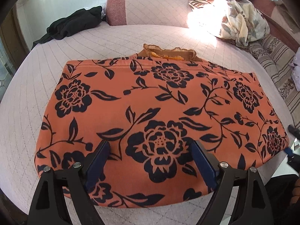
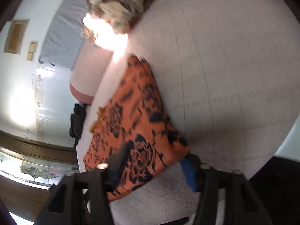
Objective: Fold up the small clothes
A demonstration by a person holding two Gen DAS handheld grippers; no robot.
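An orange garment (image 1: 159, 101) with a dark floral print lies flat on the quilted bed cover (image 1: 116, 37), its frilled orange neckline (image 1: 168, 53) at the far edge. My left gripper (image 1: 151, 148) is open above the garment's near edge, its jaws wide apart with cloth showing between them. My right gripper (image 2: 151, 159) is open and tilted, astride the garment's near right corner (image 2: 176, 146); the garment (image 2: 135, 120) is blurred in the right wrist view. The right gripper's tip (image 1: 292, 146) shows at the right edge of the left wrist view.
A black garment (image 1: 75, 23) lies at the far left of the bed. A pink bolster (image 1: 150, 5) lies along the back. A crumpled floral blanket (image 1: 240, 20) sits at the back right beside a striped cushion (image 1: 277, 63).
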